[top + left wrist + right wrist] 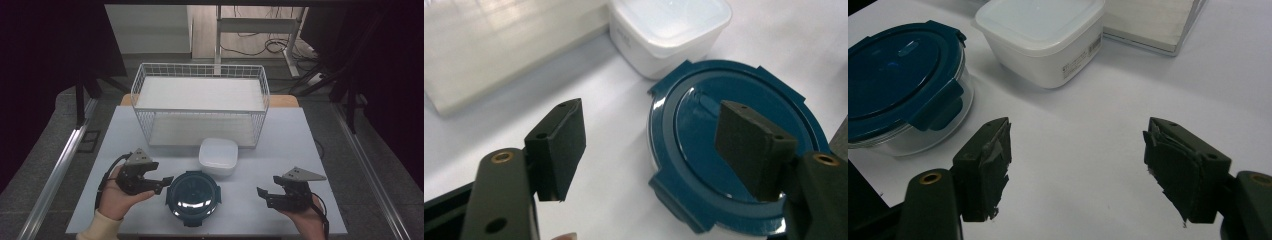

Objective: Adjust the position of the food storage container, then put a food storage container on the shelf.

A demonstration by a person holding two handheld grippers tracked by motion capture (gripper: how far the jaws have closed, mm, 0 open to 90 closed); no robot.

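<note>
A round glass container with a dark blue clip-on lid [193,197] [734,150] [898,82] sits near the table's front edge. Behind it stands a white square lidded box [218,155] [669,30] [1043,35]. My left gripper [162,181] [659,150] is open at the blue lid's left rim, one jaw hovering over the lid, nothing held. My right gripper [264,196] [1078,170] is open over bare table to the container's right, apart from it, holding nothing.
A white wire basket rack [200,102] with two shelf levels stands at the back of the white table [295,145], just behind the white box. Its lower shelf edge [1153,25] lies close to the box. Bare tabletop lies between the grippers and at both sides.
</note>
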